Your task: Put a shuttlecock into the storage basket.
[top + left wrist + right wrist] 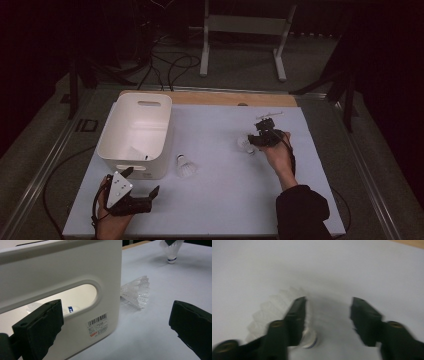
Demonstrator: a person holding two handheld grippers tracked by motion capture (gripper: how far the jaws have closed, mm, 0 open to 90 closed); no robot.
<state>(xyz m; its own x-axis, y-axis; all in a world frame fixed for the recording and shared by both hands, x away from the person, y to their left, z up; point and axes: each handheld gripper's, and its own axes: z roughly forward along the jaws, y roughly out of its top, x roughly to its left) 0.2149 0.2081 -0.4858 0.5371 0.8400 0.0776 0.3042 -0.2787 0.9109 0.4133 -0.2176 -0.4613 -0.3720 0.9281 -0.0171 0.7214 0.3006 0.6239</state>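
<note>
Right gripper (256, 138) is hovering over the far right part of the white table sheet (230, 195), jaws pointing toward a white plastic shuttlecock with a blue-banded cork tip (287, 322). In the right gripper view the jaws are standing about half apart. The shuttlecock is lying partly behind the jaw on the left of that view, its feathered skirt spreading out past that jaw's outer side and its cork tip sitting just inside the gap near the jaw's base. The jaw on the right of the view is standing clear of it, with bare sheet between. The picture is blurred, so whether the near jaw is touching the skirt cannot be told; nothing is being squeezed.

Left gripper (142, 192) is resting low at the near left of the sheet, jaws spread wide and holding nothing. In the left gripper view, one jaw is sitting in front of the handle slot of the white rectangular plastic bin (75, 272). A second white plastic shuttlecock (136, 291) is lying on its side between the two jaws, farther off, just beside the bin's corner. A shuttlecock with a blue band is showing through the handle slot, inside the bin.
</note>
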